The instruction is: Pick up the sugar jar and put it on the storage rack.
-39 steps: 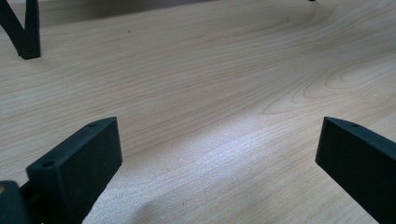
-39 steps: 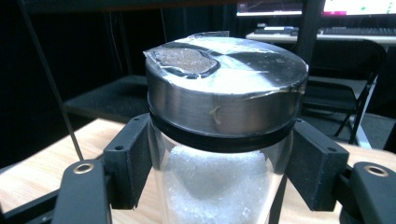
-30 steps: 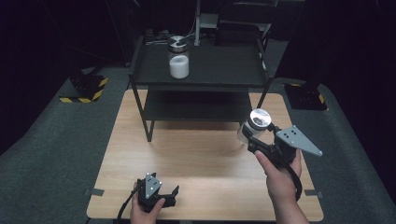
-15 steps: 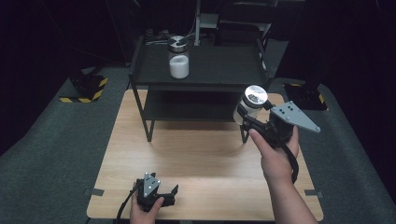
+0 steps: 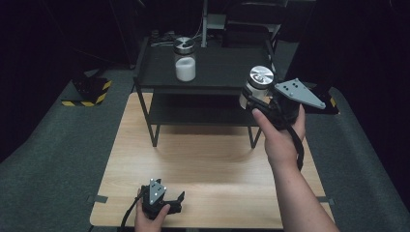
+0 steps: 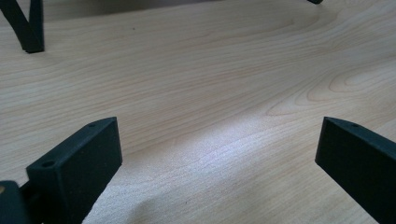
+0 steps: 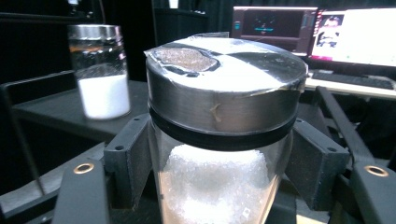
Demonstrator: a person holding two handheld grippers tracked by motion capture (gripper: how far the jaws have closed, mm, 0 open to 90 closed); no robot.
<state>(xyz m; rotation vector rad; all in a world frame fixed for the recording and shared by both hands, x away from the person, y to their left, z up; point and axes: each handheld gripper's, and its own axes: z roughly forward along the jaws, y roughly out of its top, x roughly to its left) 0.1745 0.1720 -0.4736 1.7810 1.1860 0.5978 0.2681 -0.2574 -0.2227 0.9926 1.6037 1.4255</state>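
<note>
My right gripper (image 5: 252, 99) is shut on a glass jar (image 5: 256, 86) with a metal lid and white crystals inside, holding it upright in the air by the right front corner of the black shelf unit (image 5: 212, 84). In the right gripper view the jar (image 7: 219, 140) stands between both pads (image 7: 128, 158), which press on its glass just under the lid. A second jar (image 5: 184, 59) with white powder stands on the shelf's top, also seen as the second jar (image 7: 99, 70) to the left. My left gripper (image 5: 167, 199) rests open near the table's front edge, its fingers (image 6: 79, 163) wide apart over bare wood.
The wooden table (image 5: 203, 164) carries the two-tier black shelf at its far half. Grey floor mats surround the table, with a yellow-black striped block (image 5: 89, 92) at the left. Monitors (image 7: 322, 35) glow behind the shelf.
My right gripper has lifted the jar up and away from the table toward the shelf's top level. The left gripper has stayed in place.
</note>
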